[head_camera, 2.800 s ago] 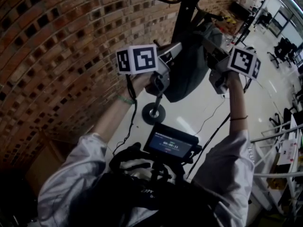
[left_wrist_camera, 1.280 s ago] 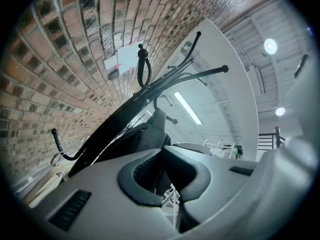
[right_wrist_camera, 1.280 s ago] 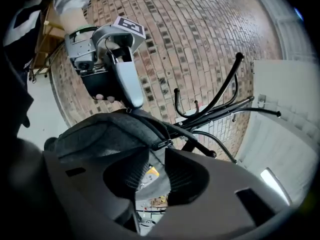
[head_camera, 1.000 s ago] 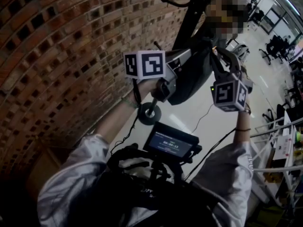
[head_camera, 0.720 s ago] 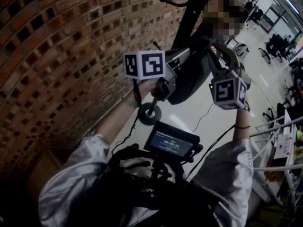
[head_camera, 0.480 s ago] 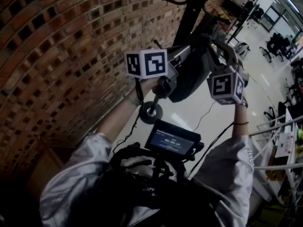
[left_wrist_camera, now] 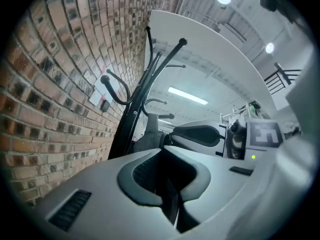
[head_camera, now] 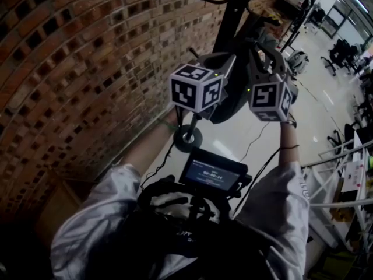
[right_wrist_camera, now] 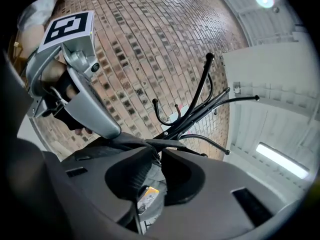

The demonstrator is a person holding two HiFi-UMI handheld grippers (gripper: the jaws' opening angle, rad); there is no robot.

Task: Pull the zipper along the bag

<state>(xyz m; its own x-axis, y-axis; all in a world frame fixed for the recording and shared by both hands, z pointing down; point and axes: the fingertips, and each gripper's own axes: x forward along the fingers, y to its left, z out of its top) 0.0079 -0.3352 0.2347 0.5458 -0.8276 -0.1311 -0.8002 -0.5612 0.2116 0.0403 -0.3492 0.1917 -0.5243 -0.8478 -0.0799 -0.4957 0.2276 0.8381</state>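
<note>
**Dark bag hanging slack from the coat stand**

The dark grey fabric bag hangs from a black metal coat stand. In the head view it sits at about 1 o'clock from the middle, its rounded body sagging downward. In the right gripper view its dark folds are drawn into a taut ridge at 8 o'clock. Paler grey cloth and a small yellow-and-white tag show at 6 o'clock. The zipper's teeth and pull cannot be made out.

Office-like hall: brick wall, coat stand, office chairs.
</note>
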